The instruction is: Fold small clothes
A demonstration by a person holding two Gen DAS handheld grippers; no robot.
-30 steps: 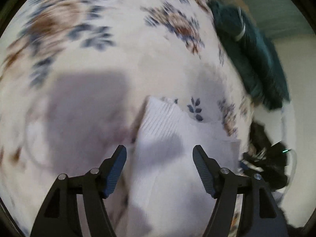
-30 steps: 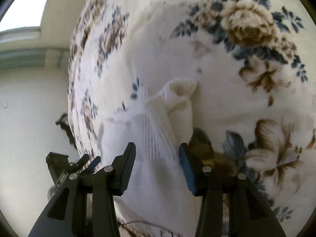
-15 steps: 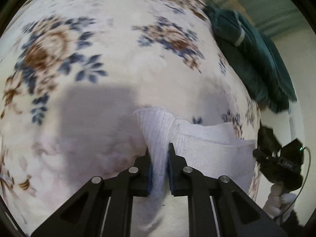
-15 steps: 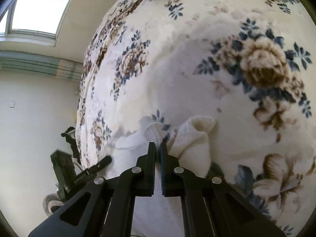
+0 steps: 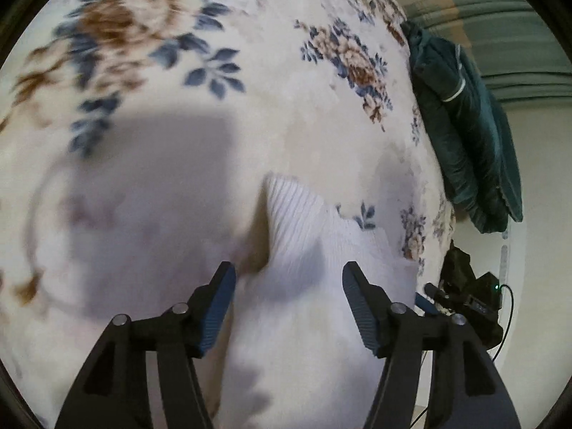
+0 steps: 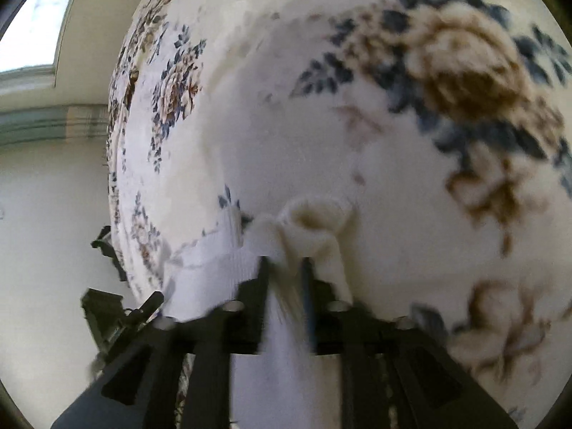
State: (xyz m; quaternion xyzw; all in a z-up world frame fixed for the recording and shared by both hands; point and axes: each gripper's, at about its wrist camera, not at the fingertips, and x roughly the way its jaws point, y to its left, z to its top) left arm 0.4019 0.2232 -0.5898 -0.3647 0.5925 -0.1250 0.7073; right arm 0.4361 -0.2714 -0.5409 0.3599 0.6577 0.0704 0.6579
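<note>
White ribbed sock (image 5: 304, 236) lies on the floral bedspread (image 5: 250, 82), low centre in the left wrist view. Its ribbed cuff points up toward mid-frame and its body runs down between the fingers of the left tool (image 5: 287, 286). The long axis is roughly in line with the tool's forward direction.

Left tool: fingers spread wide, one on either side of the sock. No visible contact with the fabric. The left edge of the sock sits just beside the left finger (image 5: 220, 296), and the right finger (image 5: 357, 300) lies over the sock's right part. Whether the tool rests on the cloth or hovers above it cannot be told.

Right wrist view, blurred: the same sock (image 6: 221, 261) sits low centre. A bunched, curled end of it (image 6: 314, 218) stands up just beyond the tips of the right tool (image 6: 286, 268). Right tool: fingers drawn close together with a strip of white fabric between them, so it appears to be pinching the sock. The blur makes the firmness of the hold uncertain.

Judgement: the right tool has the cloth and the left is free. The coming move turns on the sock's long axis running straight ahead of the left tool, so a fold would carry one end along that axis over the other. The left tool is placed to re-pinch or pin the cuff end.

Dark green garment (image 5: 464, 125) lies at the upper right edge of the bed, well apart.
</note>
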